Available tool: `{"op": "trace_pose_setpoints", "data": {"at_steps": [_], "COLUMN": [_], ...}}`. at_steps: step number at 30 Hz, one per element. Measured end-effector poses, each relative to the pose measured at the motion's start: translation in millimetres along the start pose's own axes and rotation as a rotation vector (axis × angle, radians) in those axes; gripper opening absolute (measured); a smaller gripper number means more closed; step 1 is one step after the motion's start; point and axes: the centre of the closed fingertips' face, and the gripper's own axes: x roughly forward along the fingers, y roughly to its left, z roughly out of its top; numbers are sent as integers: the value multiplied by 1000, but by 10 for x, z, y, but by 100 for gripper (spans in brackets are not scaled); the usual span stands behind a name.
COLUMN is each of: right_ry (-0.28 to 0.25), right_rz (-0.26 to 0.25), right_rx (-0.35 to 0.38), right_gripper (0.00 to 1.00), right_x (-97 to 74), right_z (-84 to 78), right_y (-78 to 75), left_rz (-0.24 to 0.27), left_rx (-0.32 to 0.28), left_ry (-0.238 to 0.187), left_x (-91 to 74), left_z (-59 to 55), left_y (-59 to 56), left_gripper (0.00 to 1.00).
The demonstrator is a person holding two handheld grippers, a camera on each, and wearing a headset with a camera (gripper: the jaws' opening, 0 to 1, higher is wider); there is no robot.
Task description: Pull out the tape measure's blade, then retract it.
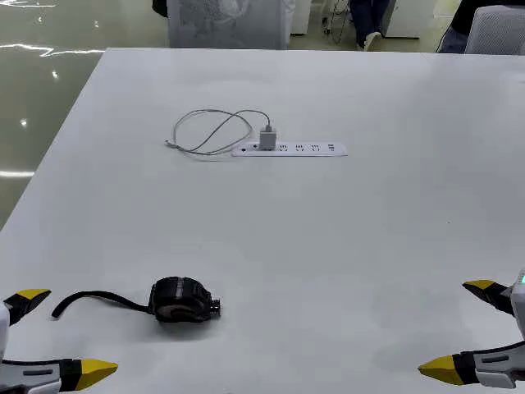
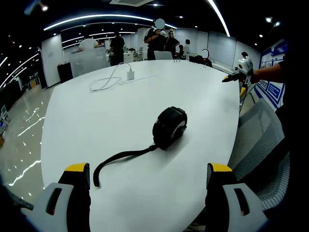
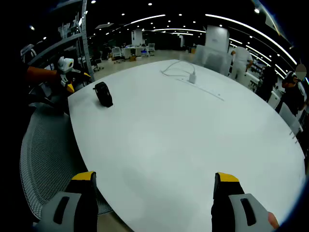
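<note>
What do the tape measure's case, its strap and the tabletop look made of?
Tape measure case: black, probably rubber-coated plastic; matte with a dull sheen. Strap: black, lying in a limp curve, likely fabric or rubber; too small to tell. Table: white, smooth, likely laminate; faint soft reflections.

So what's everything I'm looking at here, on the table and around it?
tape measure: one, black, table's near left, blade in.
strap: one, black, trailing left from the tape measure.
power strip: one, white, mid-table, farther back.
charger: one, white, plugged in near the power strip's left end.
cable: one, white, looped left of the charger.
table: one, white, large.
mesh chair: one, grey, at the table's near edge.
people: several, dark or white clothes, far across the room.
left gripper: one, yellow-tipped, open, bottom left.
right gripper: one, yellow-tipped, open, bottom right.
</note>
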Motion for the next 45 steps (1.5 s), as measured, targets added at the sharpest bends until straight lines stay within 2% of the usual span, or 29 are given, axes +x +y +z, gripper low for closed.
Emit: {"op": "trace_pose_setpoints", "data": {"at_steps": [6, 20, 24, 28, 29, 31, 33, 34, 35, 36, 38, 40, 42, 43, 44, 45], "right_ry": [-6, -19, -19, -9, -12, -23, -38, -45, -47, -49, -48, -38, -43, -45, -49, -56], "right_rz": [-7, -5, 10, 15, 29, 32, 26, 16, 15, 21, 25, 23, 27, 30, 33, 36], "right_rx": [8, 1, 16, 2, 9, -1, -20, -32, -38, -43, -42, -42, -39, -44, -51, -61], "right_gripper": [100, 100, 100, 100, 100, 100, 100, 100, 100, 100, 100, 100, 100, 100, 100, 100], "right_x": [5, -6, -30, -42, -38, -32, -23, -15, -8, 9, 40, 74, 91, 99, 111, 123], "right_z": [4, -30, -53, -74, -68, -45, -11, 7, 19, 39, 62, 79, 115, 133, 153, 169], "right_y": [-11, -40, -15, -2, 13, 16, 2, -19, -23, -18, -25, -40, -38, -35, -39, -45], "left_rz": [-8, 8, -7, -3, -2, -19, -70, -72, -86, -108, -120, -119, -113, -113, -133, -140], "left_rx": [-3, -22, -7, 1, 3, -1, -31, 0, 41, 58, 67, 78, 85, 73, 3, -18], "left_ry": [5, -1, 18, 13, 7, 5, 51, 55, 70, 96, 86, 94, 84, 78, 51, 40], "left_x": [-30, -114, -110, -126, -124, -99, -60, -28, -15, 7, 40, 74, 99, 109, 125, 132], "left_z": [-18, -71, -126, -90, -61, -24, -68, -53, -58, -71, -27, -15, 16, 36, 91, 120], "left_y": [-13, -28, -40, -11, 1, -9, -94, -103, -132, -183, -223, -219, -194, -190, -233, -231], "left_gripper": [99, 99, 99, 99, 99, 99, 99, 99, 99, 99, 99, 99, 99, 99, 99, 99]}}
